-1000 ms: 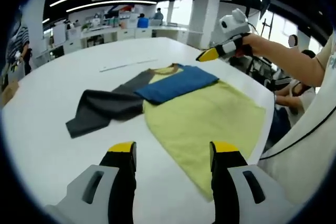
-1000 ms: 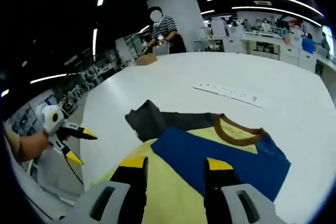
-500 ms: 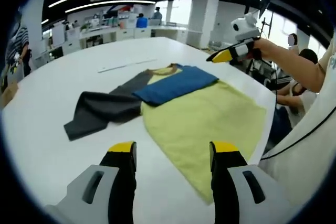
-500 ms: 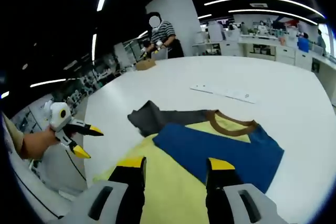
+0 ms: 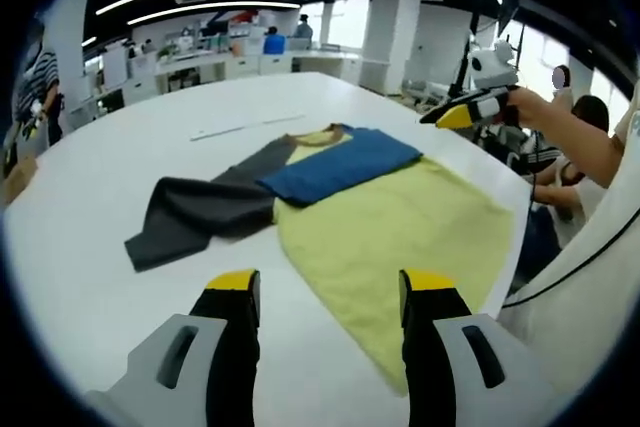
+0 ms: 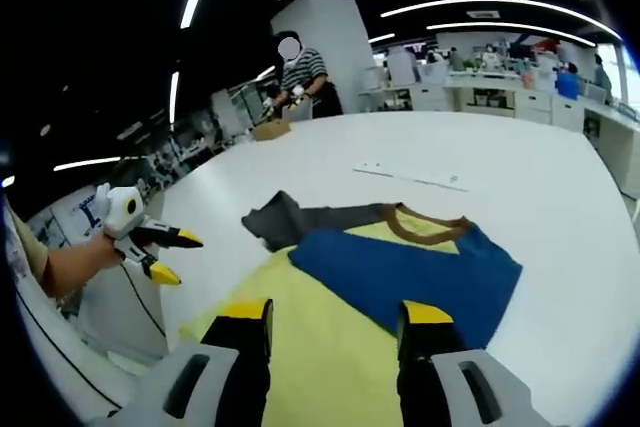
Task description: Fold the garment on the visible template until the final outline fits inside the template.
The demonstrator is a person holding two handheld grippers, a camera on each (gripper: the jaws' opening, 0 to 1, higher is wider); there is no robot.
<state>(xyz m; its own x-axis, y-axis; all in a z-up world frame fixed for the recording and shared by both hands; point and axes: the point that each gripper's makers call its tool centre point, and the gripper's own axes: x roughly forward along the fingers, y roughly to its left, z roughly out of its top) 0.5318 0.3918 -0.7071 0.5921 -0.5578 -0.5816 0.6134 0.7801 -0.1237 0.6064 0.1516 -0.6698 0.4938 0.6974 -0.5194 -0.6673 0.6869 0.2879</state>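
Across a large white desk in an open office lies the garment, a yellow shirt with a brown collar. Its blue sleeve is folded over the chest, while the dark grey sleeve stretches out flat to the side. A thin white strip lies on the desk beyond the collar. Compared with a second ago, the right gripper has lifted up and away from the blue sleeve, its jaws empty and parted. The left gripper hovers near the hem, jaws wide and holding nothing. This suggests one sleeve fold is finished, and the grey sleeve likely comes next.
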